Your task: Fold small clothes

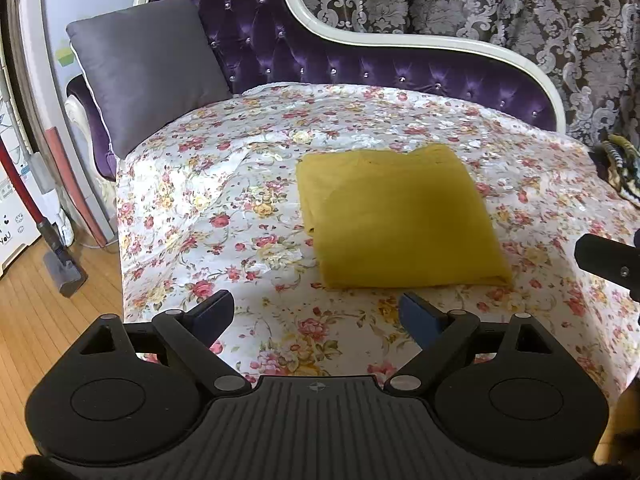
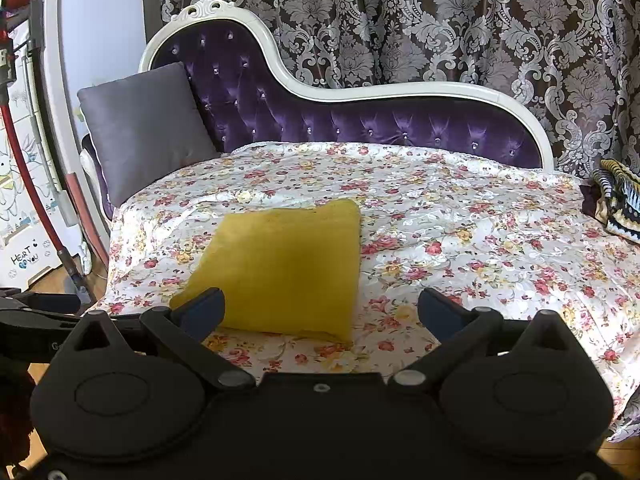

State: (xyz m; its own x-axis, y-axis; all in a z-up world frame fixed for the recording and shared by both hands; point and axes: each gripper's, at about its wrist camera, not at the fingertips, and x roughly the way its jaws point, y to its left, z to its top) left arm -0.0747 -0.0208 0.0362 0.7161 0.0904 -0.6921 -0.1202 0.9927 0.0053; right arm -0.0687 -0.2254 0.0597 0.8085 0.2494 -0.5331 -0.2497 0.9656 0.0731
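Both grippers (image 1: 316,316) (image 2: 322,314) wide apart, short of yellow cloth's (image 1: 400,216) near edge.

A folded yellow garment (image 1: 400,216) of soft, matt cloth lies at centre frame on a glossy, satin-like floral bedspread (image 1: 224,200). Behind, upper left, a tufted purple headboard (image 1: 280,52) shines like velvet (its frame is smooth, white, glossy). Both grippers are matt black plastic.

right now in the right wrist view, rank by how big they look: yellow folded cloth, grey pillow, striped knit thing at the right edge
1. yellow folded cloth, though it lies nearest the camera
2. grey pillow, close behind it
3. striped knit thing, cut off by the frame edge
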